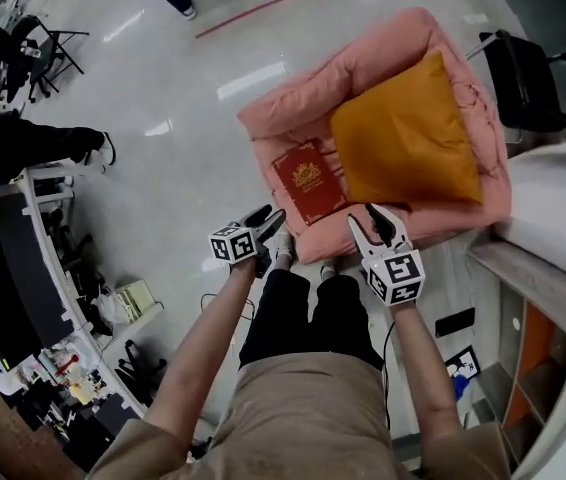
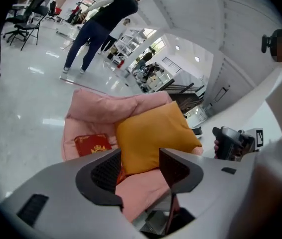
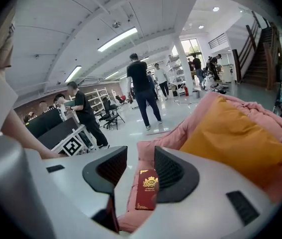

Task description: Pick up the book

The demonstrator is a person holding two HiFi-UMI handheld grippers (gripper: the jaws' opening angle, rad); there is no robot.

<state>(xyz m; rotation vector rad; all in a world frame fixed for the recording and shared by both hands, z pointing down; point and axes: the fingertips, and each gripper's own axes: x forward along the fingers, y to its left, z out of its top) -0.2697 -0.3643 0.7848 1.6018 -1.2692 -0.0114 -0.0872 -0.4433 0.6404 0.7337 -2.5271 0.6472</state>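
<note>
Just ahead of my left tongs (image 1: 268,218) and right tongs (image 1: 371,220), the red book (image 1: 308,181) lies flat on the pink cushion bed (image 1: 383,38), beside the orange pillow (image 1: 408,138). Both pairs hang part open and empty, short of it, angled down, I judge, to flank it.

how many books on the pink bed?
1: a red book lying flat on the pink bed, beside the orange pillow. Others could be hidden under the pillow.
</note>
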